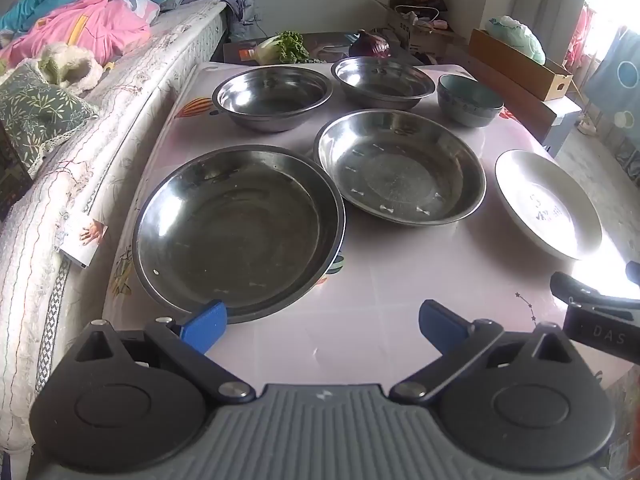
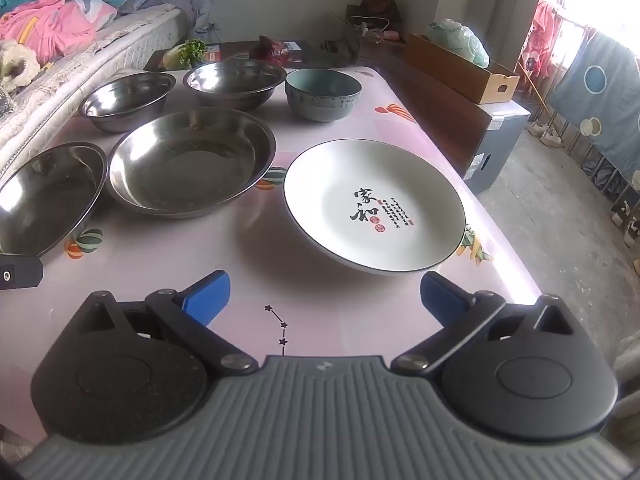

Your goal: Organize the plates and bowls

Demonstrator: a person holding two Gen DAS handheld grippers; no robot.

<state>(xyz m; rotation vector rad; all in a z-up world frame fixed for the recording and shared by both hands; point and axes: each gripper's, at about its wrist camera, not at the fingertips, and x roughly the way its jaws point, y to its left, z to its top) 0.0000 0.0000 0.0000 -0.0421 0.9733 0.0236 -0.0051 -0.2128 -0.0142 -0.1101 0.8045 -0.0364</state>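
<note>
On the pink table (image 1: 400, 320) lie two wide steel plates, a large one (image 1: 236, 232) near left and a second (image 1: 400, 168) beside it. Two steel bowls (image 1: 272, 96) (image 1: 382, 80) and a teal ceramic bowl (image 1: 469, 99) stand behind. A white ceramic plate with black writing (image 2: 374, 204) lies to the right. My left gripper (image 1: 322, 326) is open and empty, its left fingertip at the large plate's near rim. My right gripper (image 2: 324, 294) is open and empty just short of the white plate.
A bed with bedding (image 1: 80, 80) runs along the table's left edge. Leafy greens (image 1: 284, 46) and a purple cabbage (image 1: 370, 46) lie behind the table. A cardboard box (image 2: 460, 66) and a wooden bench (image 2: 440, 120) stand at the right.
</note>
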